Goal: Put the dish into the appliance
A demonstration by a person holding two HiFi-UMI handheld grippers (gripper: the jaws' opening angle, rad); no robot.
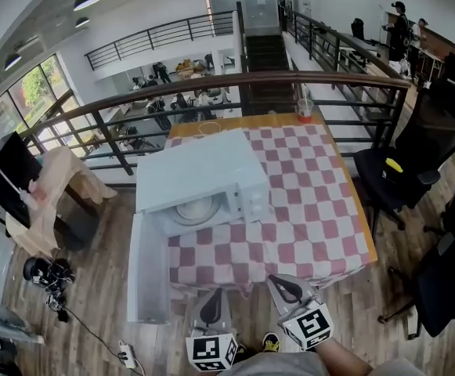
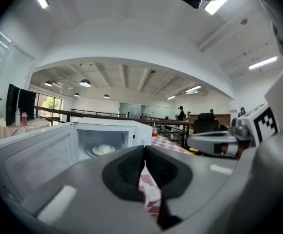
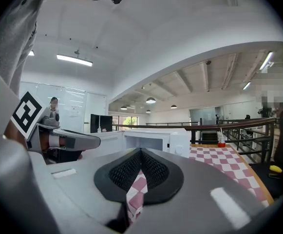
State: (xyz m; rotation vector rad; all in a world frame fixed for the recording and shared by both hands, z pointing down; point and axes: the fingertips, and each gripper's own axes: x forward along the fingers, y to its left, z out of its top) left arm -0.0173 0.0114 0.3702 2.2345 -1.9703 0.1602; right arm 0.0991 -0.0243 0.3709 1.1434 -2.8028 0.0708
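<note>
At the left of the head view, the white door (image 1: 147, 269) of the microwave (image 1: 200, 175) hangs wide open, past the edge of the counter (image 1: 313, 210). The microwave sits on the left part of the counter, on a red and white checked cloth (image 1: 321, 237). The dish (image 1: 196, 208) is inside the microwave, flat on its floor. In the left gripper view it shows as a pale round plate (image 2: 102, 150) deep in the white box.

Next comes the left gripper (image 1: 211, 300), low and near the person, in front of the counter and well apart from the dish. Its two jaws are pressed together with nothing between them. Just beside it on the right is the right gripper (image 1: 284, 287). Its jaws are closed tight too and hold nothing. Both grippers point toward the counter.

At the far edge of the counter stands a cup (image 1: 304, 110) with a red drink, close to the dark rail (image 1: 235, 81). To the right of the counter is a black chair (image 1: 403, 171) on the wood floor (image 1: 94, 265)
</note>
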